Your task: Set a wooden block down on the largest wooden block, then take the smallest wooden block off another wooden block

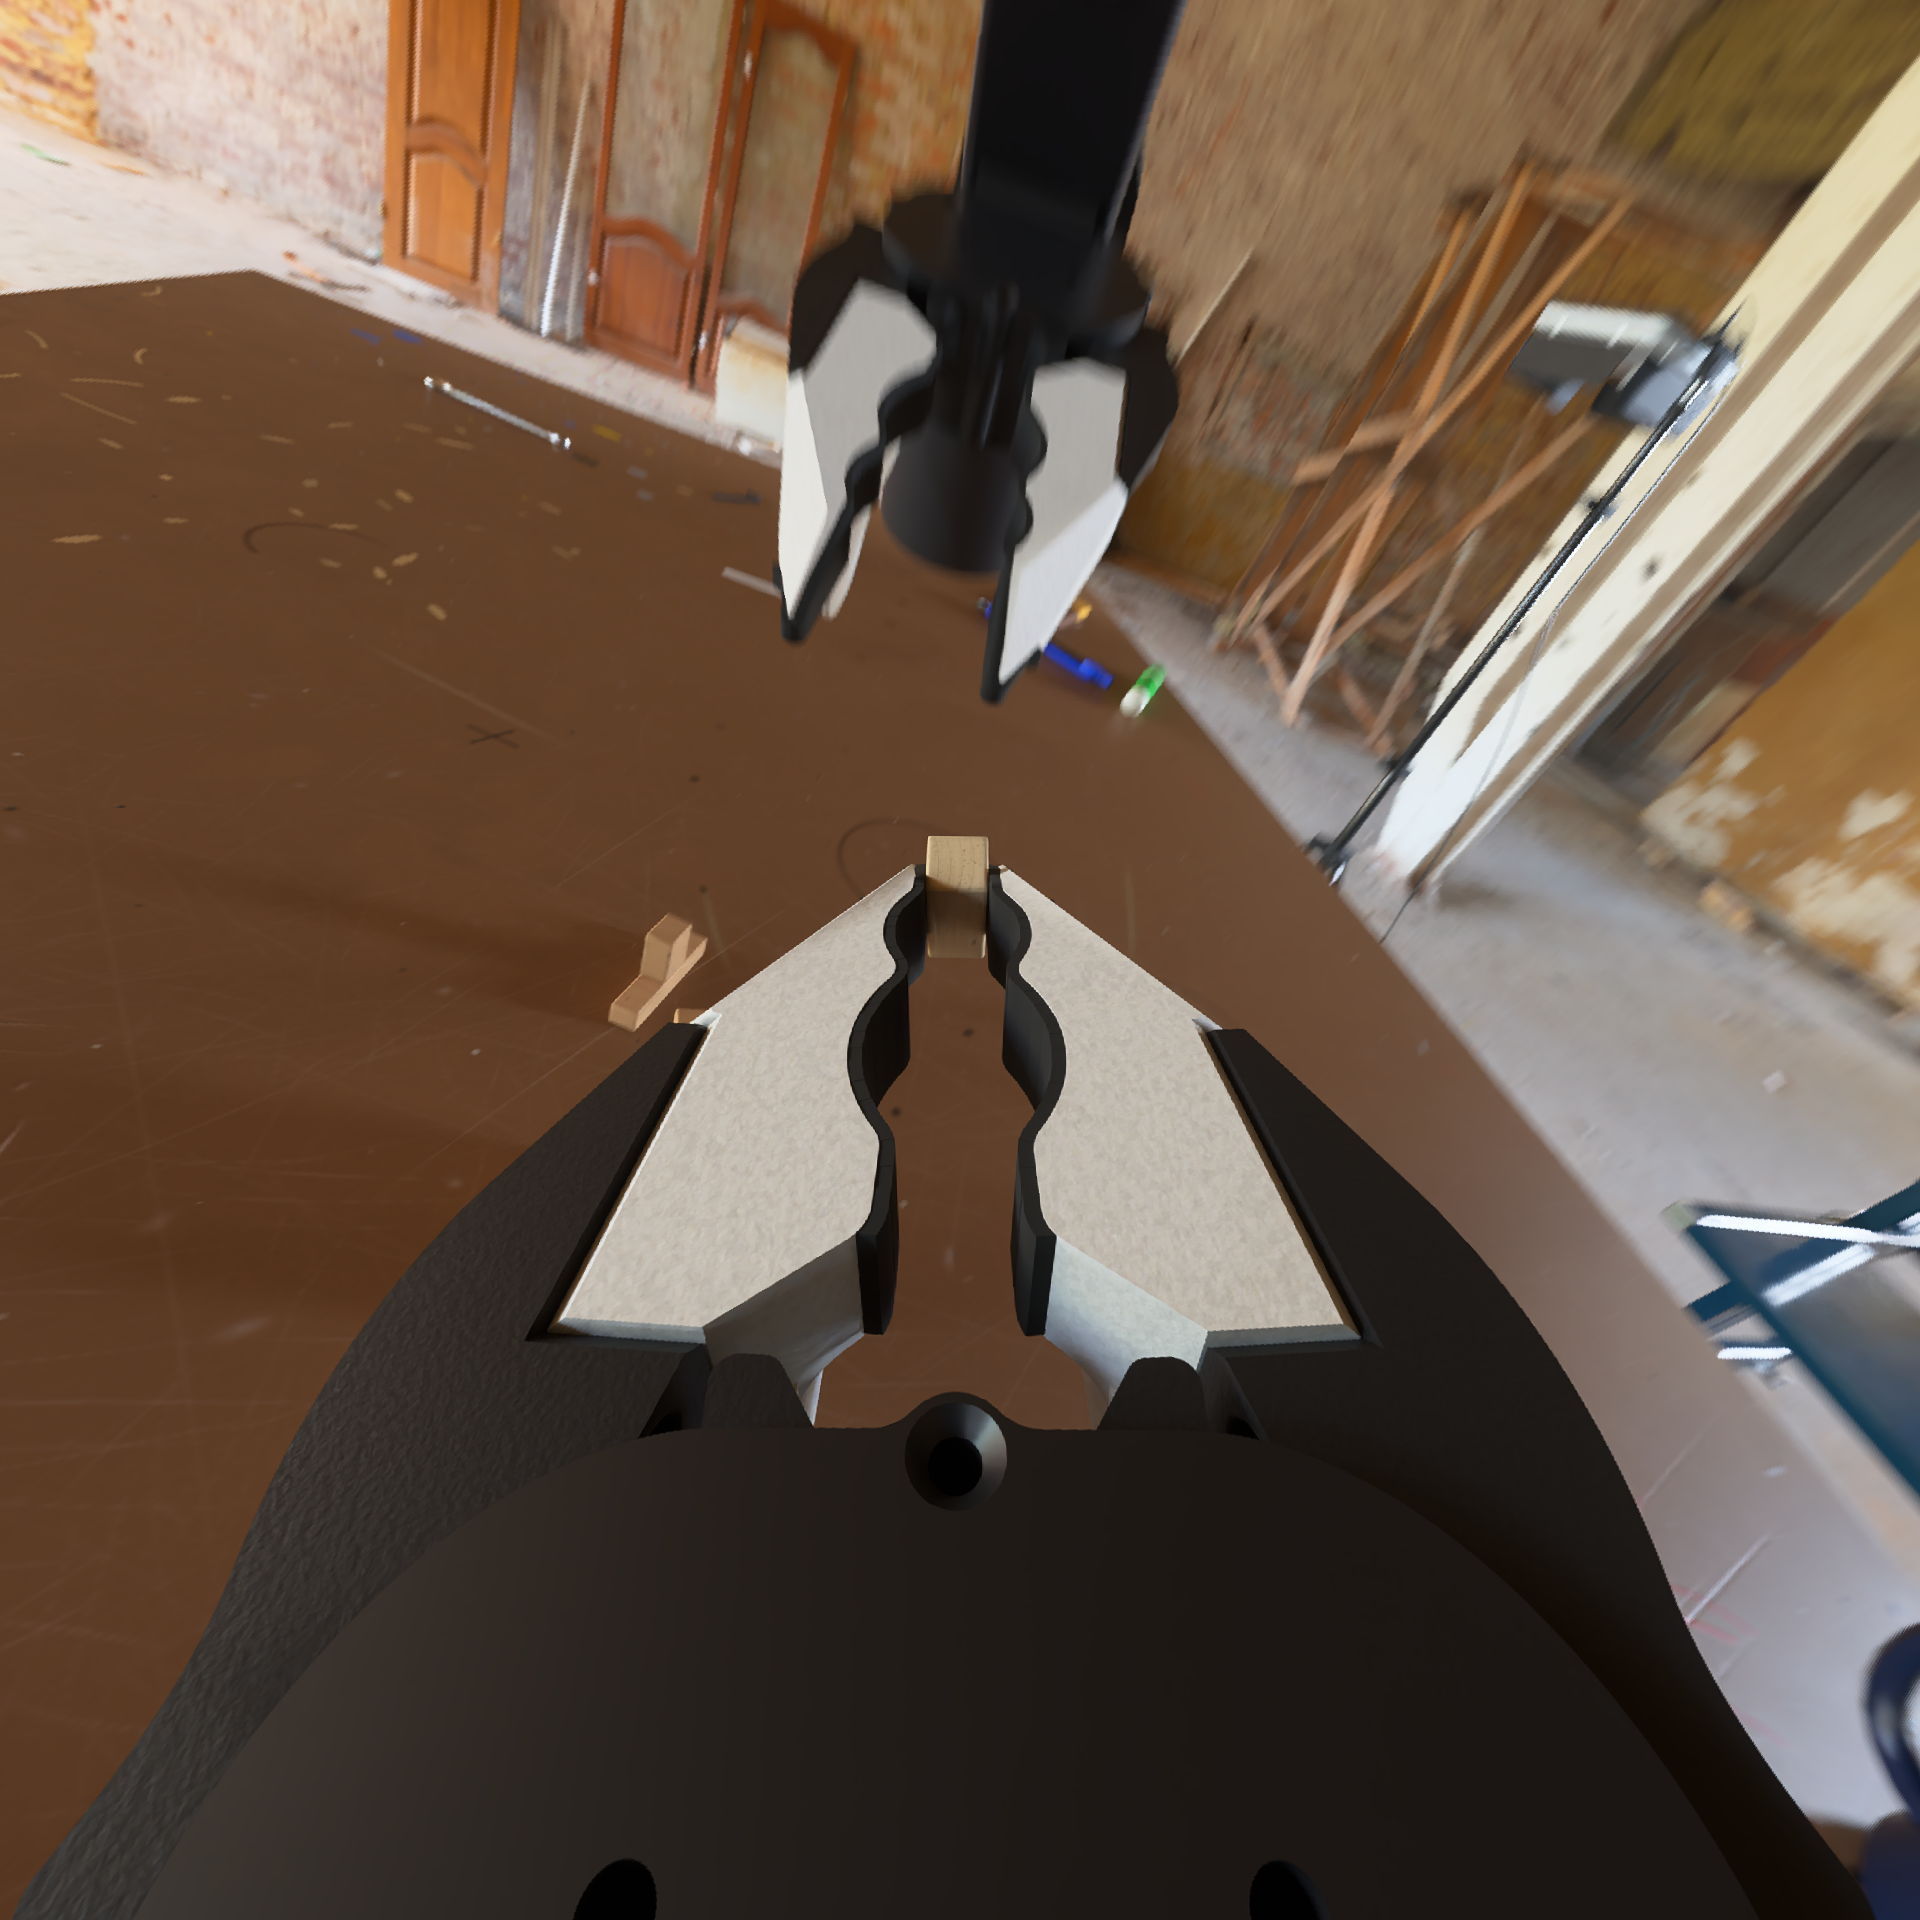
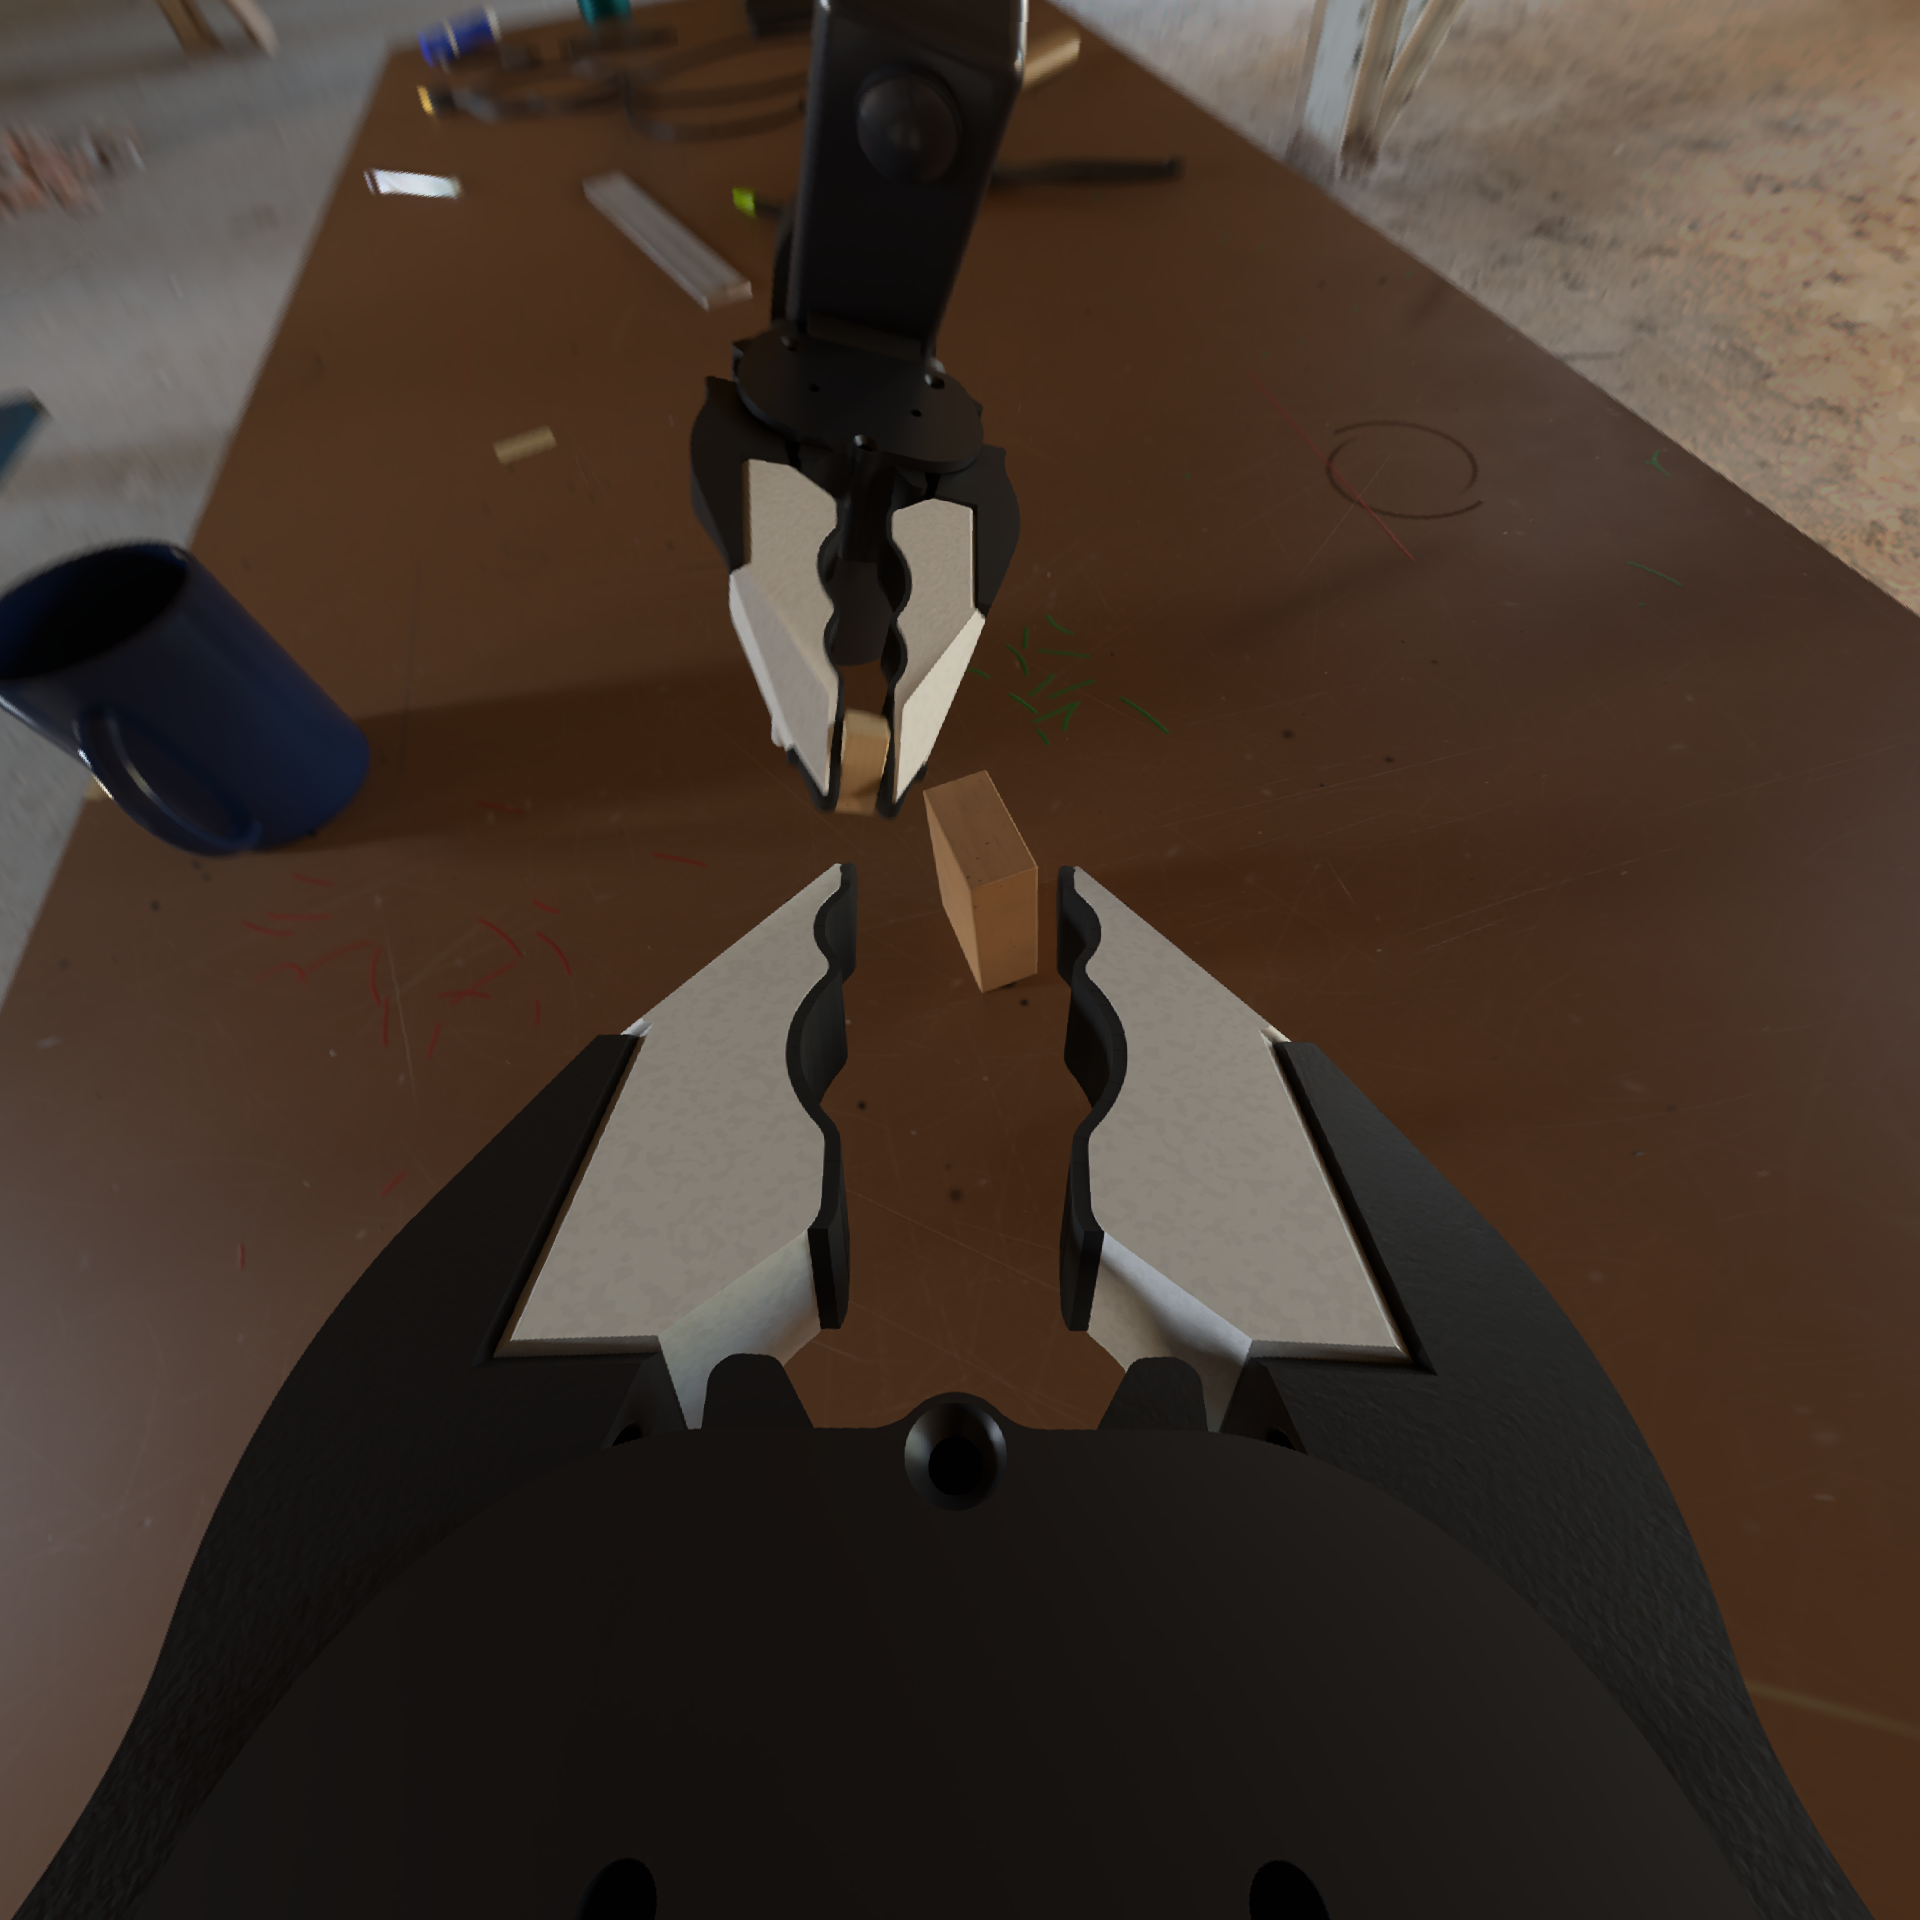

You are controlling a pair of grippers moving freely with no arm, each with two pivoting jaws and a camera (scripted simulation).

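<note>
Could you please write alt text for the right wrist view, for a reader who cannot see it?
The left gripper, facing the camera, grips a small wooden block just above a brown table, beside a taller upright wooden block. In the foreground the right gripper has its jaws open and empty. A dark blue mug lies tipped at the left.

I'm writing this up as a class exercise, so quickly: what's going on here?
Two tools work over a brown table. The left tool is shut on a small wooden block, held just above the table. The right tool hangs open and empty. A bigger block stands upright on the table beside the held one. Off to one side, another small wooden piece and a blue mug lie untouched.
</note>
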